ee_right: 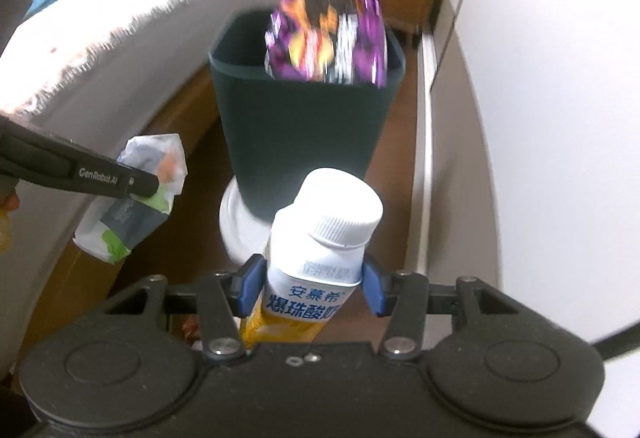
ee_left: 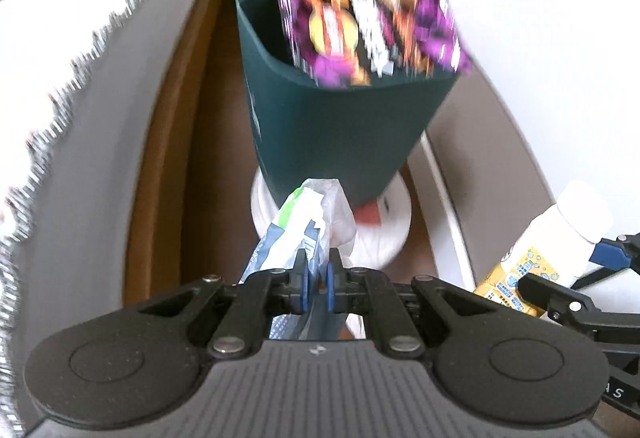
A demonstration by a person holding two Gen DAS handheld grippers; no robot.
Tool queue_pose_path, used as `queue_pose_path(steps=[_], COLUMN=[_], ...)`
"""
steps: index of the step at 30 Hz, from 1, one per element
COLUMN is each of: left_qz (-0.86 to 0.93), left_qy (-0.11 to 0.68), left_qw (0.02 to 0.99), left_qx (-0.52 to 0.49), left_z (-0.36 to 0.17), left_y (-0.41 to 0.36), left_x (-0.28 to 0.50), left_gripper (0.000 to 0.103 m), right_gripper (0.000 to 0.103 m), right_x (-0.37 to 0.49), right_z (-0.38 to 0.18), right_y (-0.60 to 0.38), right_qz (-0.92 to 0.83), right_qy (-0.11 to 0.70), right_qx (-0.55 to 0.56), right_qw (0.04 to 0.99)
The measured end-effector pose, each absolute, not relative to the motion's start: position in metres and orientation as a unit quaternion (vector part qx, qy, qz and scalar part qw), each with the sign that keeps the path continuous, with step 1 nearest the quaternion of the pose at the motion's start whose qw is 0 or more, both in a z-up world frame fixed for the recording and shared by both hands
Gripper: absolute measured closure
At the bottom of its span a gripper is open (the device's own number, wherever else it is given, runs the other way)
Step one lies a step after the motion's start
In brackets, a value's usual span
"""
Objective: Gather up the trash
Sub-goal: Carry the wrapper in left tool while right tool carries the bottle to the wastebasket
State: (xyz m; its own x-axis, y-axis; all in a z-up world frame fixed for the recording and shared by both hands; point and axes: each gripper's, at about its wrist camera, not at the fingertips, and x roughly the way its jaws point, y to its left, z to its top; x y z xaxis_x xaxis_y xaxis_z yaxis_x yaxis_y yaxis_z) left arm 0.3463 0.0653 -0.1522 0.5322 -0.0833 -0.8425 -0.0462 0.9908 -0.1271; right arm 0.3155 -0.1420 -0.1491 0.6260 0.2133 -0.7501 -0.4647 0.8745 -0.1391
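Left gripper [ee_left: 318, 270] is pinching a crumpled wrapper [ee_left: 304, 222], right gripper [ee_right: 308, 288] is clamping a yogurt bottle [ee_right: 320, 250]; bring both over the green bin [ee_right: 304, 118] before parting the jaws

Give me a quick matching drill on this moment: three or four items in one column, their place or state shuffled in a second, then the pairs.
Items
1. crumpled plastic wrapper
2. yogurt drink bottle
3. purple snack bag
4. green trash bin

Place or state
A. sticks up out of the bin's open top
B. stands on a white round base on the floor
C. pinched in the left tongs
D. clamped in the right tongs

Pairs: 1-C, 2-D, 3-A, 4-B
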Motion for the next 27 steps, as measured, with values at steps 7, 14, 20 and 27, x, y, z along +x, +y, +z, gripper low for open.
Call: queue_pose_path(steps=[7,14,20,27], left_qz=[-0.004,-0.007,-0.008,-0.009], left_qy=[0.432,0.393,0.385,0.39], left_qw=[0.898,0.916,0.921,0.918], left_qx=[-0.08,-0.076,-0.065,-0.075], left_z=[-0.094,-0.054,-0.05,-0.067], left_y=[0.073,0.067,0.058,0.061], left_x=[0.367,0.412,0.458,0.505], left_gripper=[0.095,0.095,0.095,0.095], right_gripper=[0.053,0.053,0.053,0.053], right_x=[0.341,0.388,0.447,0.499], right_z=[-0.088,-0.051,-0.044,-0.056], right_y=[-0.133,-0.121,-0.106,-0.107], right_qz=[0.186,0.177,0.153,0.121], right_qy=[0.323,0.266,0.24,0.234], right_qx=[-0.16,-0.178,-0.184,-0.187], right_qw=[0.914,0.931,0.941,0.946])
